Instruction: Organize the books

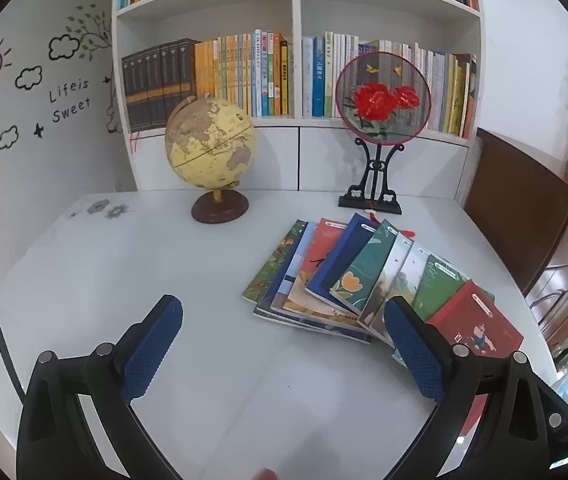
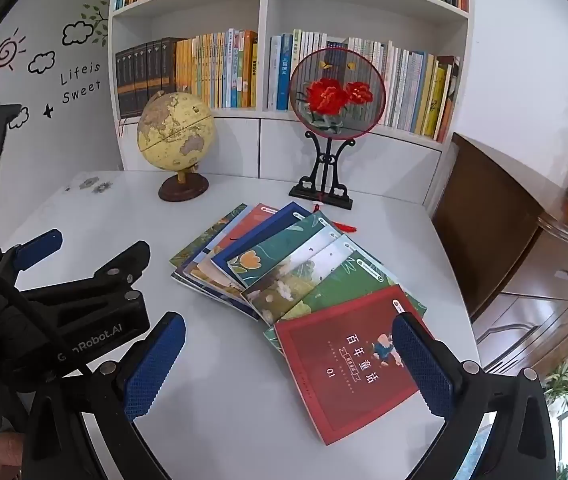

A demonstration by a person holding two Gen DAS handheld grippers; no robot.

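Note:
Several thin picture books (image 1: 335, 276) lie fanned out and overlapping on the white table (image 1: 124, 280). The nearest one is a red book (image 2: 347, 364) at the right end of the fan, also seen as the red book (image 1: 475, 324) in the left wrist view. My left gripper (image 1: 284, 344) is open above bare table, left of the fan, its right pad near the fan's front edge. My right gripper (image 2: 289, 360) is open, hovering over the red book's near part with nothing gripped. In the right wrist view the left gripper (image 2: 100, 240) appears at the left.
A yellow globe (image 1: 210, 144) on a brown base and a round red-flower fan on a black stand (image 1: 381, 96) stand at the table's back. Behind them a white bookshelf (image 1: 295, 12) holds rows of upright books. A brown cabinet (image 2: 503, 220) is on the right.

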